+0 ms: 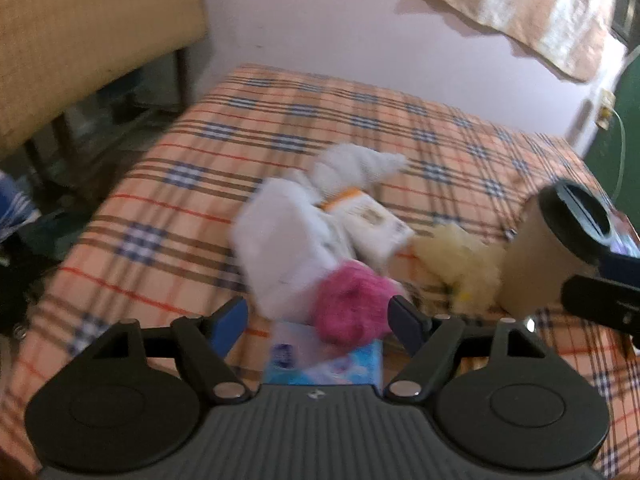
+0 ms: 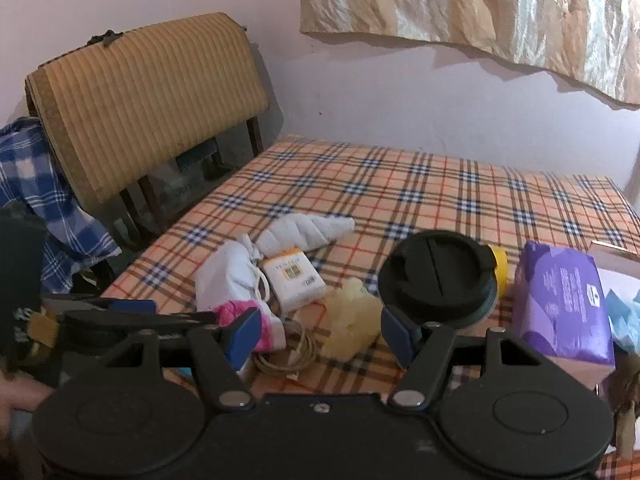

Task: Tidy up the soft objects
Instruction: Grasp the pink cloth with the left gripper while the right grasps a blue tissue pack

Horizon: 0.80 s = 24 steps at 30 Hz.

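A pink fluffy item point(image 1: 352, 304) lies on the plaid bed point(image 1: 280, 128), just ahead of my open left gripper point(image 1: 318, 318), between its fingertips. Behind it lie a white cloth pouch point(image 1: 280, 236), a white rolled cloth point(image 1: 356, 168) and a pale yellow fluffy item point(image 1: 460, 264). In the right wrist view my open, empty right gripper point(image 2: 318, 334) hovers near the yellow item point(image 2: 352, 320), with the pink item point(image 2: 244, 320), the pouch point(image 2: 228, 276) and the rolled cloth point(image 2: 308, 228) to its left.
A white and orange box point(image 2: 294, 278), a coiled cable point(image 2: 288, 352), a brown cup with black lid point(image 2: 438, 280), a purple pack point(image 2: 560, 300) and a blue tissue pack point(image 1: 324, 364) lie on the bed. A padded chair point(image 2: 152, 96) stands at the left.
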Each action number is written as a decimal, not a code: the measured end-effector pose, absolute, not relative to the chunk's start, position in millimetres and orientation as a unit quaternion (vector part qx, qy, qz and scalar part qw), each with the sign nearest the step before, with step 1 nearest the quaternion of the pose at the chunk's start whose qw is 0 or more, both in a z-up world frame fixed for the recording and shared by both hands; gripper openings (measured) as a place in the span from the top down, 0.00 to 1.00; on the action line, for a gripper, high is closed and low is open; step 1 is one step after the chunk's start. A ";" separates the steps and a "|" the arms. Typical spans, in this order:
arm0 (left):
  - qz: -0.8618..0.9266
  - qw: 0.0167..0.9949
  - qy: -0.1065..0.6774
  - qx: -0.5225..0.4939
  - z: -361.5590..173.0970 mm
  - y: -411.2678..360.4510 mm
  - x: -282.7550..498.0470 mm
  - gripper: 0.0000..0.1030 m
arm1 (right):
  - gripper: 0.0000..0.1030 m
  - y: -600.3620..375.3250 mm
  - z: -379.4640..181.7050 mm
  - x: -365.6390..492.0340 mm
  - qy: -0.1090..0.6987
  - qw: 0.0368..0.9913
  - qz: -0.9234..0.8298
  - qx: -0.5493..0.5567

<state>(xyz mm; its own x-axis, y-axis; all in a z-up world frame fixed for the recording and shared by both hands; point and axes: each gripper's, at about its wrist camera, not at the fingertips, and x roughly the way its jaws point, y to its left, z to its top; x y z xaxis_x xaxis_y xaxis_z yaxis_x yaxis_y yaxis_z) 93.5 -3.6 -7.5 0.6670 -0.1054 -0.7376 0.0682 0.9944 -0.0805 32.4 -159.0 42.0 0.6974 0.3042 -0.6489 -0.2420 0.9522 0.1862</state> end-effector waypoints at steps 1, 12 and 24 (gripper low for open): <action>-0.052 0.913 0.405 -0.016 -10.3 -10.3 94.0 0.24 | 0.24 -160.7 40.3 31.7 0.361 0.920 0.147 0.044; -0.062 0.908 0.415 0.000 -33.6 -28.7 114.2 0.77 | 0.24 -181.7 29.5 25.2 0.370 0.918 0.129 0.059; -0.010 0.935 0.348 -0.062 20.0 48.1 61.5 0.78 | 0.24 -143.3 14.5 21.6 0.389 0.900 0.191 0.053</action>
<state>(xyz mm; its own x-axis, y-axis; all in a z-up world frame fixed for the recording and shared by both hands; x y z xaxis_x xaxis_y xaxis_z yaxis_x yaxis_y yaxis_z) 61.5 48.1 20.0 0.7571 -0.0626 -0.6503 -0.0242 0.9920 -0.1237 21.6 -143.3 14.5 0.6248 0.3858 -0.6788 -0.3027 0.9211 0.2449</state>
